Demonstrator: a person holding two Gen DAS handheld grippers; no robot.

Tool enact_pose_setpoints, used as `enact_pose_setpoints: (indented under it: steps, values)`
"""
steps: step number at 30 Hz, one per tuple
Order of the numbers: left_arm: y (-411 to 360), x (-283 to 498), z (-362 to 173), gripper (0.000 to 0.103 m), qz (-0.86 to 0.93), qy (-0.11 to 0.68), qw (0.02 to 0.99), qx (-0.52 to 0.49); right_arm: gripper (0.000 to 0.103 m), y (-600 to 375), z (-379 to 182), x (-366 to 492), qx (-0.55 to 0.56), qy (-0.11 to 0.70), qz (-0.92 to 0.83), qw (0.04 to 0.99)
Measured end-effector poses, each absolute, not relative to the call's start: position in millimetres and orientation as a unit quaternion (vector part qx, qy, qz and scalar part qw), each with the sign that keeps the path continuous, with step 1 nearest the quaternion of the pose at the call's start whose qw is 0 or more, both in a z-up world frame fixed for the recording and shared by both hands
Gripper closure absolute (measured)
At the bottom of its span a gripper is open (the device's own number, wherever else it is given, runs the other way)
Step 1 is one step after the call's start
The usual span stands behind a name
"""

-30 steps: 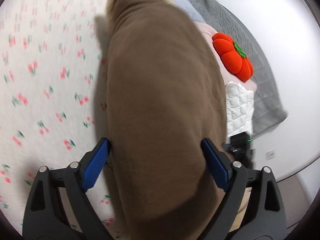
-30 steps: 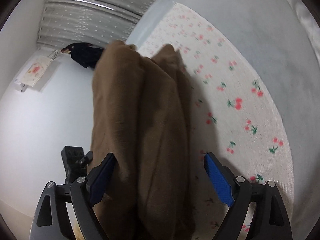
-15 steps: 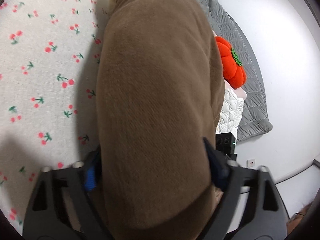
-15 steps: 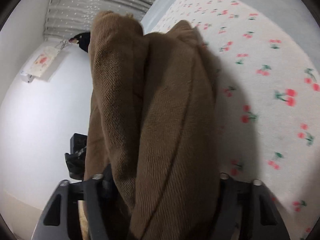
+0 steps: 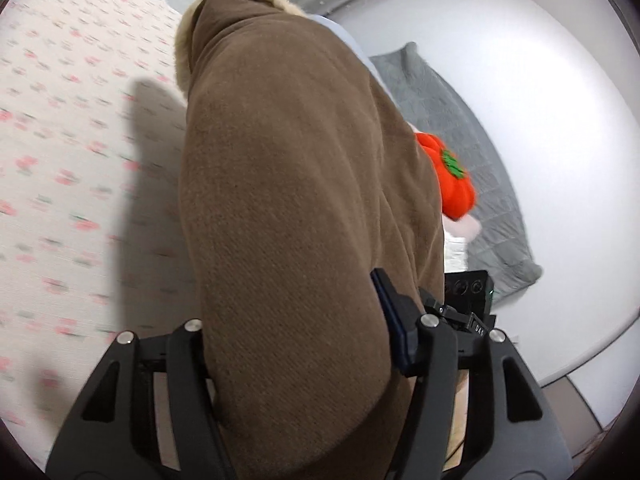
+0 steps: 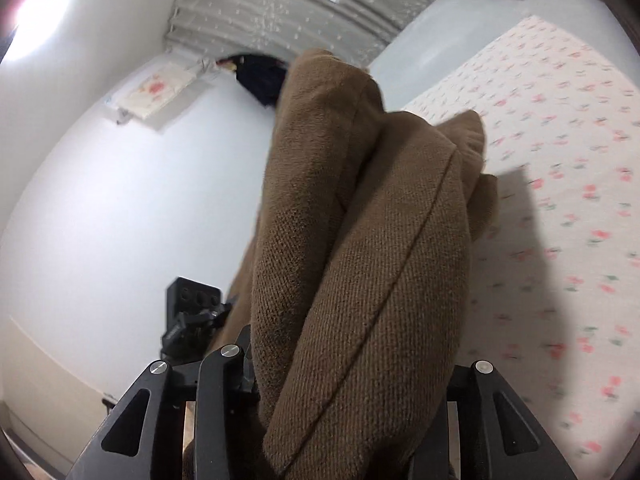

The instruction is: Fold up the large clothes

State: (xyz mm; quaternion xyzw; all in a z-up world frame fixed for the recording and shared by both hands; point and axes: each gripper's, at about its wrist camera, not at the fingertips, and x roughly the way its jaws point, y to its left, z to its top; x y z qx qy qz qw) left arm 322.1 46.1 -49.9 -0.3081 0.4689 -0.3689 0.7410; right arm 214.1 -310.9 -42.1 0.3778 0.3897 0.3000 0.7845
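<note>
Between the left gripper's (image 5: 296,344) jaws, I am now pinching the thick brown coat (image 5: 304,184); a second ago they stood wide around it, and they are closing further as I lift it off the cherry-print sheet (image 5: 68,168). Beyond sit a pumpkin cushion (image 5: 454,184) and grey quilt (image 5: 480,168).

Over on the right view, the right gripper (image 6: 340,364) is likewise closing on 2 bunched folds of coat, beside a white wall (image 6: 120,208) and curtain (image 6: 280,4). Both ends gripped, so I judge the next fold can start.

The brown garment (image 5: 288,208) is showing a matt, ribbed woven cloth with a fuzzy cream trim. The cherry-print sheet (image 5: 60,160) is looking like matt cotton. The grey quilt (image 5: 472,136) is lying stitched and soft.
</note>
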Motion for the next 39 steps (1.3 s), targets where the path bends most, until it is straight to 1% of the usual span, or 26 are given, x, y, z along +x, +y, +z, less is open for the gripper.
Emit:
enact_pose_setpoints:
  steps: [2,3,4,5,6,8,12,14,15,16,17,18,20,22,24,25,27,28,30,33,34,35,37,39]
  values:
    - [58,329,-76,0.031,-0.332,0.496,0.744,-0.301,0.059,-294,-58,227,0.356,0.434,0.285,0.777]
    - [60,331,-91,0.028,-0.309,0.514,0.744,-0.294,0.057,-288,-73,234,0.352,0.466,0.27,0.766]
    - [61,332,-112,0.022,-0.282,0.54,0.741,-0.283,0.055,-282,-95,239,0.347,0.505,0.249,0.75]
    - [63,330,-121,0.02,-0.276,0.541,0.742,-0.285,0.048,-280,-107,239,0.343,0.524,0.237,0.743]
    - [67,326,-120,0.02,-0.285,0.525,0.745,-0.297,0.043,-278,-115,235,0.343,0.528,0.235,0.741]
    - [70,321,-102,0.02,-0.28,0.519,0.757,-0.281,0.041,-279,-106,224,0.327,0.521,0.227,0.755]
    - [78,295,-71,0.02,-0.256,0.474,0.805,-0.248,0.041,-290,-53,192,0.265,0.48,0.188,0.815]
    - [76,282,-58,0.02,-0.267,0.449,0.82,-0.235,0.041,-290,-25,170,0.241,0.446,0.177,0.844]
    - [71,275,-50,0.02,-0.276,0.436,0.826,-0.228,0.043,-284,-13,157,0.224,0.431,0.175,0.856]
    - [64,266,-42,0.02,-0.29,0.422,0.831,-0.218,0.05,-277,-1,144,0.204,0.416,0.174,0.869]
    - [56,258,-37,0.02,-0.302,0.412,0.834,-0.209,0.063,-269,8,136,0.187,0.404,0.179,0.877]
    - [48,249,-35,0.02,-0.316,0.404,0.835,-0.198,0.067,-259,18,142,0.178,0.399,0.184,0.88]
    - [50,238,-38,0.02,-0.334,0.4,0.834,-0.182,0.079,-244,17,130,0.159,0.396,0.201,0.882]
    - [48,229,-53,0.02,-0.339,0.415,0.83,-0.158,0.083,-235,3,125,0.143,0.409,0.193,0.88]
    - [43,218,-66,0.02,-0.332,0.405,0.845,-0.106,0.084,-237,-22,125,0.137,0.446,0.16,0.87]
    - [36,213,-72,0.02,-0.333,0.409,0.846,-0.078,0.084,-240,-43,134,0.137,0.477,0.133,0.858]
    - [28,205,-79,0.02,-0.327,0.402,0.854,-0.043,0.082,-248,-75,140,0.169,0.515,0.114,0.832]
    - [35,196,-80,0.02,-0.316,0.389,0.865,-0.017,0.082,-247,-82,140,0.168,0.52,0.108,0.831]
    - [31,186,-76,0.02,-0.295,0.376,0.878,-0.001,0.081,-240,-70,131,0.14,0.5,0.102,0.849]
    - [33,177,-67,0.02,-0.273,0.37,0.888,-0.012,0.071,-234,-53,112,0.116,0.459,0.092,0.876]
    - [34,176,-63,0.02,-0.273,0.368,0.888,-0.022,0.063,-234,-50,108,0.11,0.454,0.083,0.88]
    - [36,173,-59,0.02,-0.275,0.368,0.888,-0.034,0.058,-234,-46,102,0.104,0.447,0.072,0.885]
    - [41,165,-52,0.02,-0.264,0.362,0.892,-0.05,0.057,-232,-34,90,0.092,0.428,0.056,0.897]
    - [43,154,-46,0.019,-0.247,0.351,0.902,-0.055,0.054,-232,-27,78,0.085,0.416,0.041,0.905]
